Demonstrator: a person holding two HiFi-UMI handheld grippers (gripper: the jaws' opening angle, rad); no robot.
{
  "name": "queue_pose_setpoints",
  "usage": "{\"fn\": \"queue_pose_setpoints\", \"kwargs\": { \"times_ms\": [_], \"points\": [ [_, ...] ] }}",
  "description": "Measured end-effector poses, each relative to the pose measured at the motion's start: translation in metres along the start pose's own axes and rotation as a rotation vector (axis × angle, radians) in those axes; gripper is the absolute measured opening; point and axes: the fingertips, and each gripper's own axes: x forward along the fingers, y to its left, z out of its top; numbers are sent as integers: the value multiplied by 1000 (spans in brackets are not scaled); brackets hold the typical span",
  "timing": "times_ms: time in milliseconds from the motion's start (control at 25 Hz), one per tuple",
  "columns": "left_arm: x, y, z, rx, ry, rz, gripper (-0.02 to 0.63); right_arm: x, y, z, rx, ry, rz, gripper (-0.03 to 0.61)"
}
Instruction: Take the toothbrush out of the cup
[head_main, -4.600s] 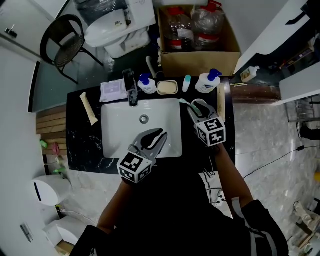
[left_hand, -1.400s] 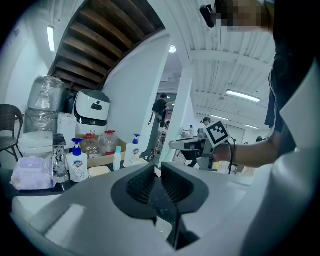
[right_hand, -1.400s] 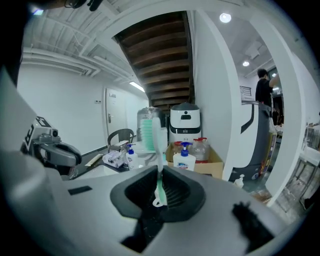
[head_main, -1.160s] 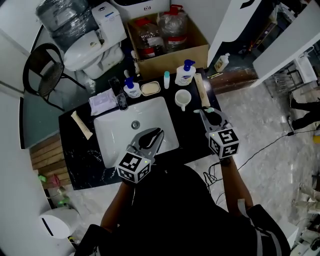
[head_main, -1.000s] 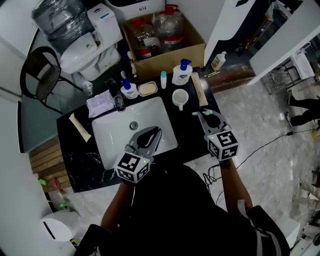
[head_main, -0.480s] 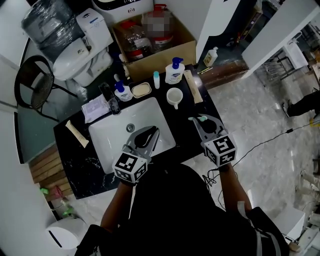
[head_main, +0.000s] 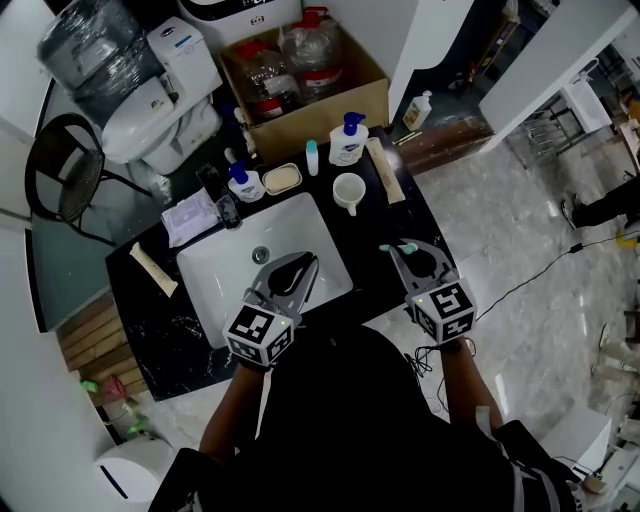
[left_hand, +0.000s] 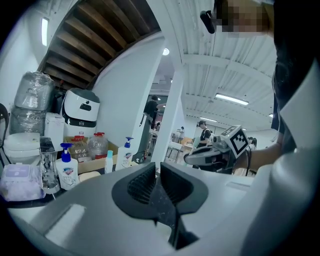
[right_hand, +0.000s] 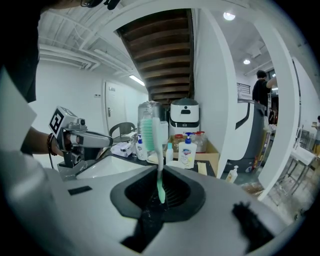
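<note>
The white cup (head_main: 349, 192) stands empty on the black counter, right of the sink. My right gripper (head_main: 403, 252) hovers over the counter's front right part, nearer me than the cup, shut on the green toothbrush (head_main: 396, 247). In the right gripper view the toothbrush (right_hand: 153, 145) stands upright from the jaws, bristles at the top. My left gripper (head_main: 297, 272) hangs above the sink's front edge; its jaws (left_hand: 157, 175) are shut with nothing between them.
The white sink basin (head_main: 232, 262) fills the middle of the black counter (head_main: 160, 320). Along the back stand two pump bottles (head_main: 347, 140), a soap dish (head_main: 282, 178) and a tube (head_main: 382, 170). Behind are a cardboard box (head_main: 375, 80) of water jugs, a toilet and a chair.
The right gripper has lifted the toothbrush out of the cup and drawn it back toward the counter's front right edge. The left gripper has stayed over the sink.
</note>
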Motion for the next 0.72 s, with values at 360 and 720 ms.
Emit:
{"fn": "queue_pose_setpoints", "kwargs": {
  "times_ms": [360, 720],
  "points": [
    [-4, 0, 1, 6, 4, -11, 38, -15, -1, -17, 30, 9, -33, 38],
    [-14, -4, -11, -5, 25, -13, 38, -25, 4, -23, 45, -10, -52, 38]
  ]
}}
